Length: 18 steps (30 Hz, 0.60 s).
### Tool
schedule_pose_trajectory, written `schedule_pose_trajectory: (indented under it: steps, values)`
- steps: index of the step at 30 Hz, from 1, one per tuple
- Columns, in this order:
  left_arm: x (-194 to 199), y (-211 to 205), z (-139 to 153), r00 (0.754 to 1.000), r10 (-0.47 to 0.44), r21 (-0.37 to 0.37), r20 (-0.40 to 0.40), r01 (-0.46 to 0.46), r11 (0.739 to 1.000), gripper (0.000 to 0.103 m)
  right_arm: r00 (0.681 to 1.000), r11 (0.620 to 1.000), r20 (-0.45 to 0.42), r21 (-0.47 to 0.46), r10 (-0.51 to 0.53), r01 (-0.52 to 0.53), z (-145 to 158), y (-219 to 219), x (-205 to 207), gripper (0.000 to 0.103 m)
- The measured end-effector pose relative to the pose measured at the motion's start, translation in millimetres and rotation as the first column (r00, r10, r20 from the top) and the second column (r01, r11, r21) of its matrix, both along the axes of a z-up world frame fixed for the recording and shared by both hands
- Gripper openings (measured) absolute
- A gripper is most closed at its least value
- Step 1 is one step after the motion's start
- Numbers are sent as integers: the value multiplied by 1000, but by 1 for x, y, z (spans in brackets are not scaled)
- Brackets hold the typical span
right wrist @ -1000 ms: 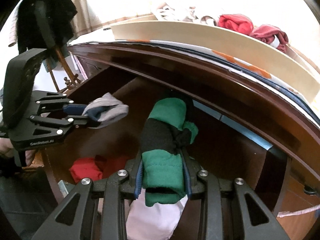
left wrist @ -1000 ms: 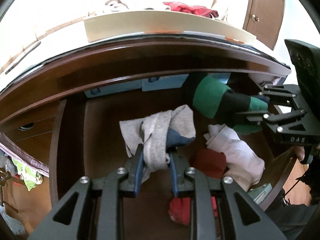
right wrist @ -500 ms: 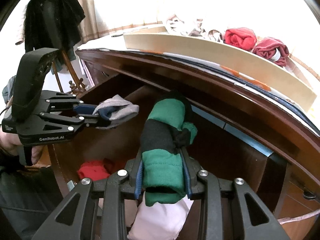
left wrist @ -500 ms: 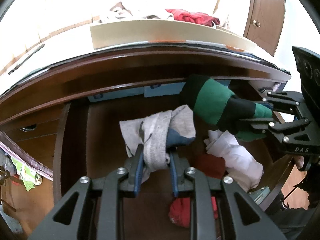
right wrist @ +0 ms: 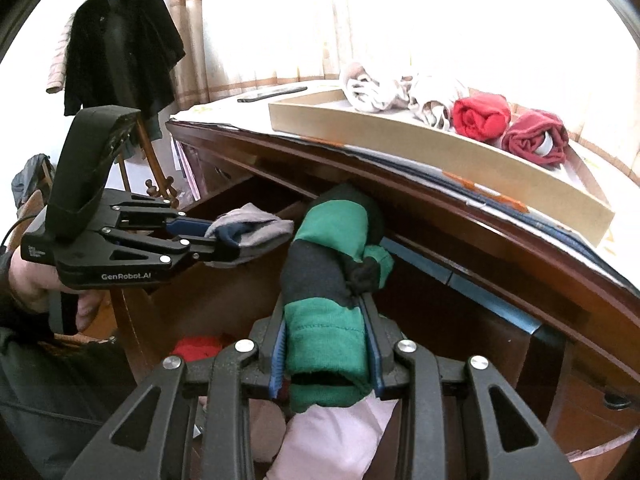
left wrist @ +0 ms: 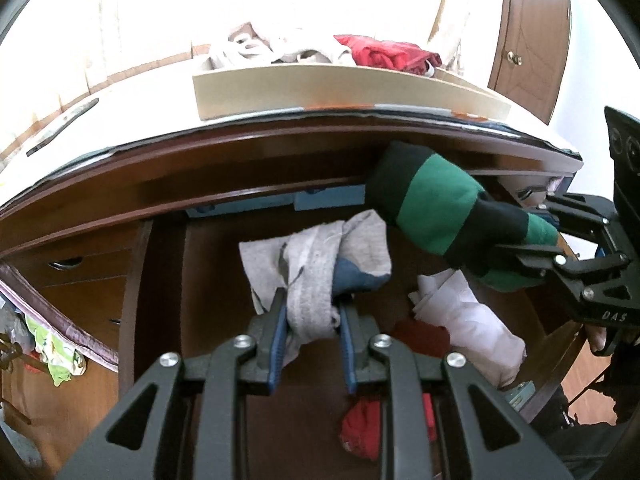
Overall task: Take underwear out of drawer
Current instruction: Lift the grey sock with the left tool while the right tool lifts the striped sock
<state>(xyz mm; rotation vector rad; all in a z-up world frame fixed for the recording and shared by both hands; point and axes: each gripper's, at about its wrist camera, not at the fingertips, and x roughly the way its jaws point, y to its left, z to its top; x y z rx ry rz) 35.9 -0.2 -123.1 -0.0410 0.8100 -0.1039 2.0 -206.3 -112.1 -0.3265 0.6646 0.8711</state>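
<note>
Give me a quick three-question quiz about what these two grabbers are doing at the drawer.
1. True or false: the left gripper is shut on a grey bundle.
2. What colours is the roll in the right gripper?
3. Where do the red rolls sit: A in the tray on top, B on the floor, C on a chair?

Key: 1 true; 2 green and black; 3 A.

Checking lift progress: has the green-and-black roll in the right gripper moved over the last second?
Yes. In the left wrist view the green-and-black roll, clamped in the right gripper, now sits higher against the dresser's top edge.
</note>
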Motion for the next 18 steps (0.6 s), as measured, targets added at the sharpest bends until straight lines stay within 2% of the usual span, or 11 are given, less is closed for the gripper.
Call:
schedule_pose_trajectory:
  steps: [18]
  values:
    - [-7,5,17,995,25,1,96,-25,1000,21,998,993,58,116,-13,7,9,-13,-9,35]
